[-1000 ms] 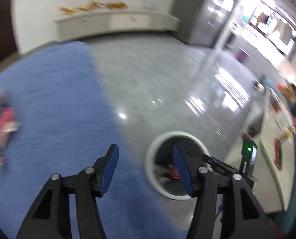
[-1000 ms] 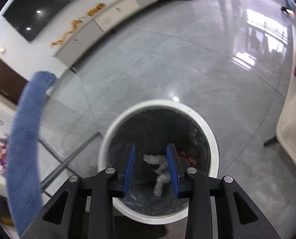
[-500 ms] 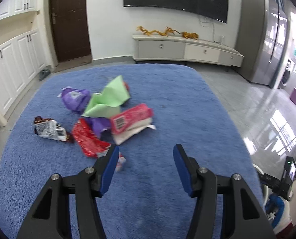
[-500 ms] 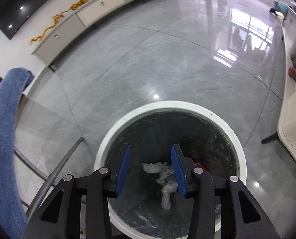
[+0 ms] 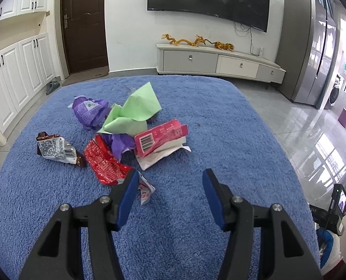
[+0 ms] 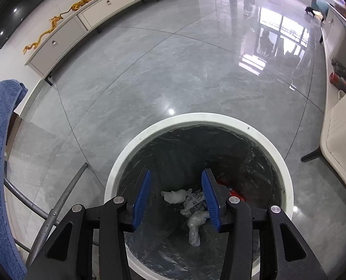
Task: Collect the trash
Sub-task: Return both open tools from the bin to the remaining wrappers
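Your left hand-held gripper point(image 5: 170, 198) hangs with jaws apart and empty over the blue-covered bench point(image 5: 219, 140). The trash pile sits just ahead: red foil wrapper point(image 5: 105, 163) nearest, touching the left pad, pink barcode wrapper point(image 5: 160, 136) on white paper, green paper point(image 5: 135, 112), purple wrapper point(image 5: 89, 112), brown wrapper point(image 5: 56, 150) off to the side. All look light, crinkly and soft (foil likely slippery), so pinch a bunched fold, not a flat edge. Your right hand-held gripper point(image 6: 175, 196) stands apart and empty over the white bin point(image 6: 117, 163), scraps already inside.
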Motion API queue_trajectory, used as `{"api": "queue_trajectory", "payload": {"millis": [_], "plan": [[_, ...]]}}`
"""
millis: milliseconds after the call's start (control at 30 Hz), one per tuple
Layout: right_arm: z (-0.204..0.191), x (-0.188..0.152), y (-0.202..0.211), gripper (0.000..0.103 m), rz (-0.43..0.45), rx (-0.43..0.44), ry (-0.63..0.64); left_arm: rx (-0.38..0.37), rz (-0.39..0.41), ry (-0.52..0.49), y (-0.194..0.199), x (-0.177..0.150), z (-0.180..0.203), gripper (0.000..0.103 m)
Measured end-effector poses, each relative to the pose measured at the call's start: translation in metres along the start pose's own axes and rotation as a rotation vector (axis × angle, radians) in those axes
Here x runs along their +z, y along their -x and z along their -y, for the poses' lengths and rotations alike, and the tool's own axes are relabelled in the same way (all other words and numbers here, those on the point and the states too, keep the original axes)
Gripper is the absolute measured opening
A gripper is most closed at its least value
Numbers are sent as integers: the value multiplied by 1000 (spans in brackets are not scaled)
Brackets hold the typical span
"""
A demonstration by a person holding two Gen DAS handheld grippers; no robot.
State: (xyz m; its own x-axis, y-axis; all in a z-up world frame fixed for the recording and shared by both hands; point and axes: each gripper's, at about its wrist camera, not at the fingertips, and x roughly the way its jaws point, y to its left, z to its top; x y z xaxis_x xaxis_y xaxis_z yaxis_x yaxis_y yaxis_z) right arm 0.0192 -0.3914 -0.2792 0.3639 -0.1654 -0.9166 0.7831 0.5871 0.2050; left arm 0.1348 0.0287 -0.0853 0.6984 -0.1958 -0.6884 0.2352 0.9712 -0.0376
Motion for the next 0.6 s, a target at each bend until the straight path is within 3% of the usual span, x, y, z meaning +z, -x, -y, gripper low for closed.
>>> {"api": "queue_trajectory", "payload": {"millis": [333,467,600], "plan": [[-10,4,15,45,25,29,5,1,8,16,13,-1,-2,56],[-20,6,36,46,60,72,17,6,35,20,31,-2,1,64],[-31,7,68,49,113,118,56,11,53,13,49,-1,10,66]]}}
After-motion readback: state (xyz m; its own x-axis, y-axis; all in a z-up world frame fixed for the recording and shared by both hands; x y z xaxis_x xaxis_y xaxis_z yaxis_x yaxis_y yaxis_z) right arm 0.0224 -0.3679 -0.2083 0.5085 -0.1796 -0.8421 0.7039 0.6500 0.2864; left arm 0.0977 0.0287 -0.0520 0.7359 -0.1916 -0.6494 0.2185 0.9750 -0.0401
